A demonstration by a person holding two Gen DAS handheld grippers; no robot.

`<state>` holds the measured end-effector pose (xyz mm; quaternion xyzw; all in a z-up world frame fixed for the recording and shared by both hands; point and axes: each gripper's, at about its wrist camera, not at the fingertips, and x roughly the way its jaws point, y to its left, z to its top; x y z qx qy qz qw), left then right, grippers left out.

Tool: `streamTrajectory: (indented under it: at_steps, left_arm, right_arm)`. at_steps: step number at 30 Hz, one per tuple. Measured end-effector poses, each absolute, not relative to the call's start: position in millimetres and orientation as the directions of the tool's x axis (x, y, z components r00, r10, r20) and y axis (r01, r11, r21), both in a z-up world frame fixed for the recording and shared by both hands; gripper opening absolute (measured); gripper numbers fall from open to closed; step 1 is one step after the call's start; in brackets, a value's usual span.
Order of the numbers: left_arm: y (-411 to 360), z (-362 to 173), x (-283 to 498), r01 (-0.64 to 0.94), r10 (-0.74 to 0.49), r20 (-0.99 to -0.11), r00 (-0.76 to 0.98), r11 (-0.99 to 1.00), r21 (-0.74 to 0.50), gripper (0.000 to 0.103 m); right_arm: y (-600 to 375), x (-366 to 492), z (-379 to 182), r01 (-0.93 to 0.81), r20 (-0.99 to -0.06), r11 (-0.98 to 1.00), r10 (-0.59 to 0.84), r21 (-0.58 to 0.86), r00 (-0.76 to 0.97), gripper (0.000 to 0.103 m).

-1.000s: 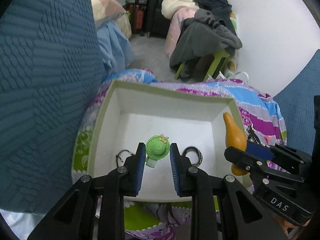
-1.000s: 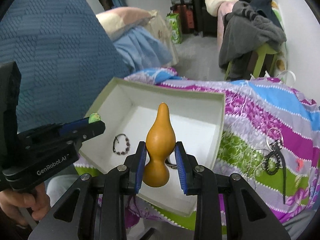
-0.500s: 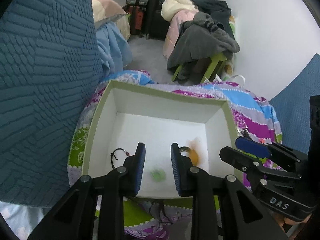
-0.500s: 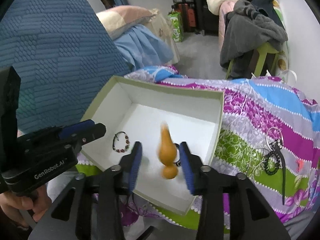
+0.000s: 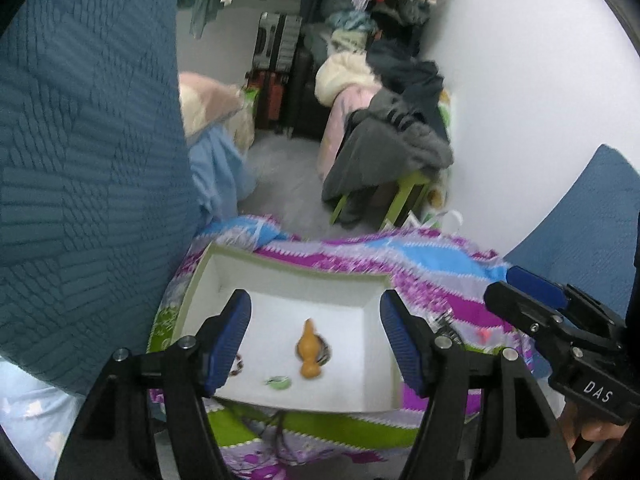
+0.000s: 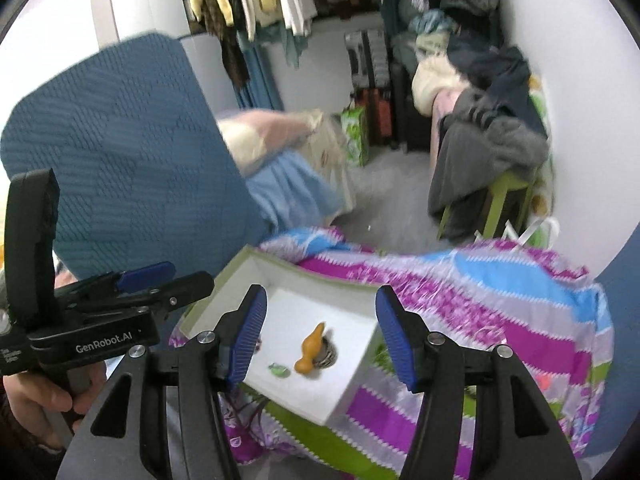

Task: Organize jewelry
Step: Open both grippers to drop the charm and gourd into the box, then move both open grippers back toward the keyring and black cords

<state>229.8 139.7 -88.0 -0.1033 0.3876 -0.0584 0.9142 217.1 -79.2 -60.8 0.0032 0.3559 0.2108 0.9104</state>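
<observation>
In the left wrist view, the left tongs (image 5: 316, 340) hang above the white box (image 5: 296, 280) with their blue pads spread wide apart and nothing between them. The box sits on a striped purple, blue and green cover (image 5: 420, 264), near its left edge. Inside the box, a beaded bracelet (image 5: 237, 365) lies by the left wall, half hidden behind the left pad. Next, near the front wall, lies a small green piece (image 5: 278, 381). Just right of it the orange gourd pendant (image 5: 309, 350) lies on the box floor, resting against a dark ring (image 5: 325, 354). Farther right, more jewelry (image 5: 446, 326) lies on the cover outside the box. The right tongs (image 6: 320, 332) are likewise wide apart and empty, poised over the same box.
</observation>
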Motion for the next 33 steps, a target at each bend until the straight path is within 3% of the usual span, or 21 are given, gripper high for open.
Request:
streamTrajectory:
  at_steps: [12, 15, 20, 33]
  left_arm:
    - [57.1, -65.4, 217.9, 0.153, -0.288, -0.638, 0.714, 0.954, -0.259, 0.067]
    - [34.3, -69.8, 217.1, 0.186, -0.316, -0.636, 0.704, 0.946, -0.264, 0.066]
    - [-1.8, -85.1, 217.8, 0.230, -0.359, -0.649, 0.671, 0.933, -0.278, 0.065]
    - [-70.9, -138.4, 235.1, 0.293, -0.419, -0.704, 0.573, 0.908, -0.301, 0.064]
  right_arm:
    - [-160.9, 194.3, -40.5, -0.291, -0.572, 0.947, 0.317, 0.139, 0.756, 0.054]
    - [-181.5, 188.9, -43.8, -0.263, -0.567, 0.956, 0.291, 0.133, 0.771, 0.050]
    - [-216.5, 183.2, -61.1, -0.207, -0.583, 0.966, 0.257, 0.152, 0.771, 0.043]
    - [-280.8, 178.9, -123.0, -0.095, -0.667, 0.976, 0.203, 0.195, 0.717, 0.039]
